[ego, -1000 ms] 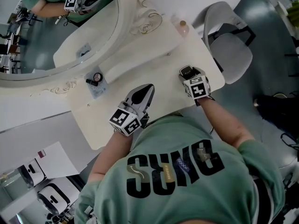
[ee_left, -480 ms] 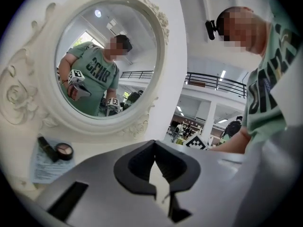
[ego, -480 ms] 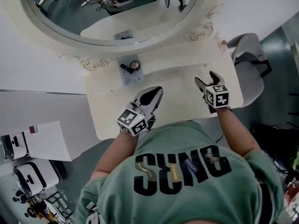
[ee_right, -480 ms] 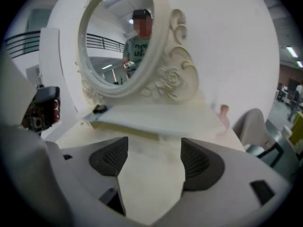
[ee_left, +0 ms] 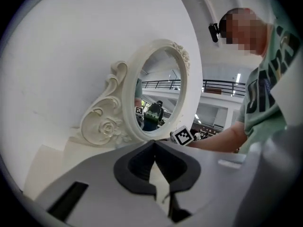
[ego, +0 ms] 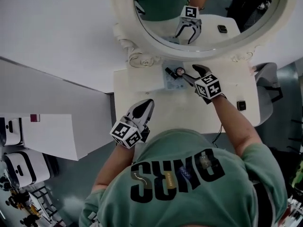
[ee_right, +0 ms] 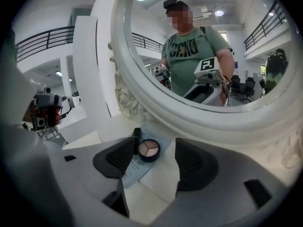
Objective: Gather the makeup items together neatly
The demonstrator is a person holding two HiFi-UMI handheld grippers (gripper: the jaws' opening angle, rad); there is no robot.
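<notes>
Framing the compact [ee_right: 148, 150] (untouched), right gripper [ego: 188, 73] fingers, spread, have just been closing; left gripper [ego: 148, 103] fingers pressed together.

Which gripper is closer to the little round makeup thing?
Right. The right gripper is right at the compact, jaws just closing around it, not gripping yet. The left gripper is shut, back near the table's front edge.

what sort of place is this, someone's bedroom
Probably not: a makeup corner set up in a big open hall, going by the ornate oval mirror, cream dressing table with an eyeshadow compact, and balcony railings behind.
</notes>
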